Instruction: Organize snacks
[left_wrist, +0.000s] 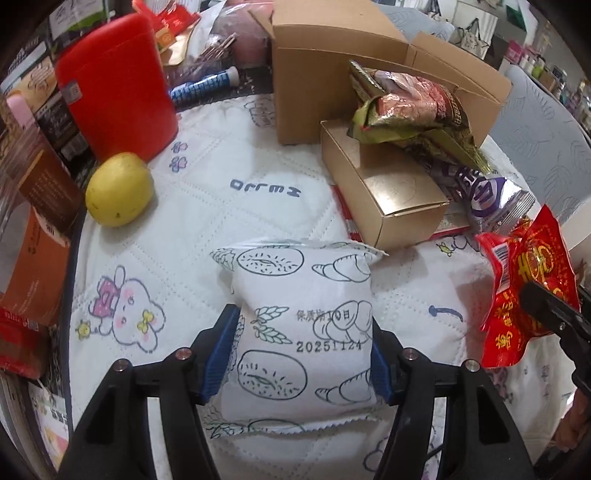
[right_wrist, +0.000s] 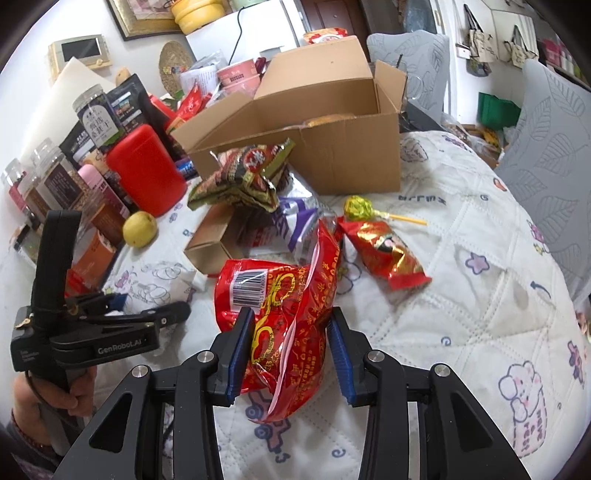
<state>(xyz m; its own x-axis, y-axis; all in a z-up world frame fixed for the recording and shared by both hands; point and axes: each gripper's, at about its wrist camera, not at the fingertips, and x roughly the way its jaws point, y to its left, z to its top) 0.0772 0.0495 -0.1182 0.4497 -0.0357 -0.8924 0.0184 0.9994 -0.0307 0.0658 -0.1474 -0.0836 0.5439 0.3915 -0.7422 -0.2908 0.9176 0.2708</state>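
1. Containers, left to right: a red canister (right_wrist: 146, 170) stands upright at the left of the quilted cloth (right_wrist: 480, 295), lid on, with clear jars (right_wrist: 55, 177) crowded behind it at the table's left edge. A yellow fruit (left_wrist: 119, 189) lies just in front of the canister.
2. The large cardboard box (right_wrist: 325, 147) sits open at the back, flaps up — something round and tan shows just above its front wall, possibly a pastry, though the view is too poor to be sure.
3. A small kraft box (left_wrist: 388, 192) lies closed in front of the big one, with a green-and-red foil bag (left_wrist: 410, 107) slumped on top and a purple packet (left_wrist: 487, 192) against its right side.
4. The left gripper (left_wrist: 304, 350) is clamped on a white bread packet (left_wrist: 303, 317) printed with pastries; both blue pads press its sides.
5. The right gripper (right_wrist: 290, 354) holds a crumpled red snack bag (right_wrist: 280, 314). The left pad touches it; the right pad stands a little off the foil, so the grip looks loose.
6. To the right, a smaller red packet (right_wrist: 384, 251) and a lollipop (right_wrist: 360, 206) lie loose on the cloth.
7. Open room: the cloth between fruit and kraft box is bare, as is its right half toward the grey cushion (right_wrist: 546, 158).
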